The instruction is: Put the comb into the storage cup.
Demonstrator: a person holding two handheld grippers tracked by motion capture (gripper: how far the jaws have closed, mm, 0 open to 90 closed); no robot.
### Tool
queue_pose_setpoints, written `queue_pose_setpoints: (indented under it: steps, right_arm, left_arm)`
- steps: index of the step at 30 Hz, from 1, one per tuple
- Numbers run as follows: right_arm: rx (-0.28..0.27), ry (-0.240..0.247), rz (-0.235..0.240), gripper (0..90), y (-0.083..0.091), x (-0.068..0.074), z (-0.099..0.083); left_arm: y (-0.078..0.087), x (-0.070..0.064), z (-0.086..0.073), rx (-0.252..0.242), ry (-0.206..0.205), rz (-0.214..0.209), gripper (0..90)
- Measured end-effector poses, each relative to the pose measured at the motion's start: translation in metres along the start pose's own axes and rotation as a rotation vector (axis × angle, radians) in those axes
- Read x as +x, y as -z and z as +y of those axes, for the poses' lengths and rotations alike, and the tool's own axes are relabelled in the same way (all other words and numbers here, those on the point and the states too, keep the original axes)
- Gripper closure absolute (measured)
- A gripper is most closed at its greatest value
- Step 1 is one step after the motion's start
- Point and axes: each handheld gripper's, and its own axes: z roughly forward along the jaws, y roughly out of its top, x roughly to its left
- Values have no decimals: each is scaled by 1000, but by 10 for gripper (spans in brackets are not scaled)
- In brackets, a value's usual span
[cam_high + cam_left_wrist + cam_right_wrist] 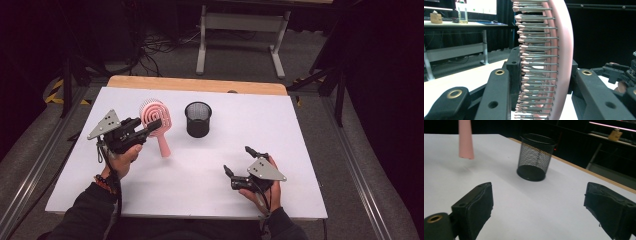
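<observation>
Hairbrush (pixel 154 118) clamped by its head in the left tongs (pixel 150 126) and lifted off the counter (pixel 210 165), not yet placed in the nearby mesh cup (pixel 198 119); right tongs (pixel 239 161) stood apart, idle.

The pink hairbrush (pixel 560 50) looks like smooth, slightly glossy plastic, its thin grey bristles tipped with matt pink beads. The pen holder (pixel 535 157) is black wire mesh, matt, with a solid base. The bench (pixel 250 145) has a matt white top over a pale wooden edge. The right gripper's fingers (pixel 477 207) carry matt black, rubbery pads.
</observation>
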Motion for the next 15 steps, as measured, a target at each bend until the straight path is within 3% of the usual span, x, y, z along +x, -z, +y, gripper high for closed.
queue_pose_setpoints:
  steps: [6, 15]
  right_arm:
    - [5, -38, -50, 60, 5, -11, -10]
    - [0, -36, -82, 47, 12, -20, -13]
  left_arm:
    - [3, 5, 6, -19, 0, 11, 631]
    - [2, 5, 20, -68, -29, 16, 631]
